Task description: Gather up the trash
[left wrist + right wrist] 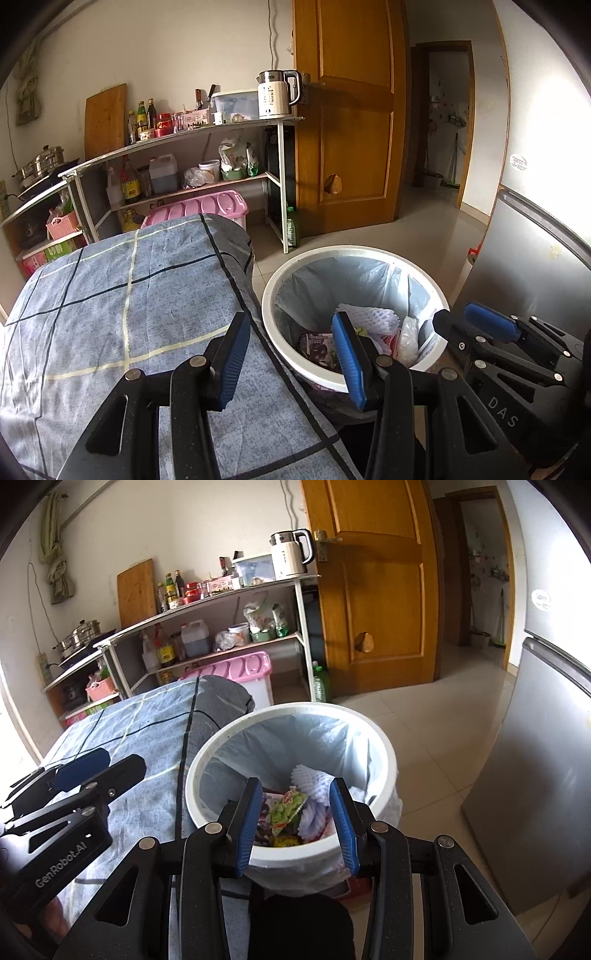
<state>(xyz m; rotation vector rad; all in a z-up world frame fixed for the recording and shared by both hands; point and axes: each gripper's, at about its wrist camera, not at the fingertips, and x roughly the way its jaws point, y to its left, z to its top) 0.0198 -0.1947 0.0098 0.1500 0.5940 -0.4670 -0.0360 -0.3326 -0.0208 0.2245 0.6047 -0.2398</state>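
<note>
A white trash bin [275,295] [388,753] with a pale blue liner stands on the floor beside the table. Inside lie white foam netting [369,317] [314,779], a green snack wrapper [288,806] and other wrappers [317,343]. My left gripper [291,350] is open and empty, straddling the table's edge and the bin's near rim. My right gripper [295,812] is open and empty, just above the bin's near rim. Each gripper shows in the other's view, the right one [480,321] at the right, the left one [88,764] at the left.
The table is covered by a blue checked cloth [110,314] [147,723]. A shelf unit [184,155] with bottles, a kettle [277,94] and a pink box [207,206] stands behind. A wooden door [351,110] and a grey fridge [535,757] flank the tiled floor.
</note>
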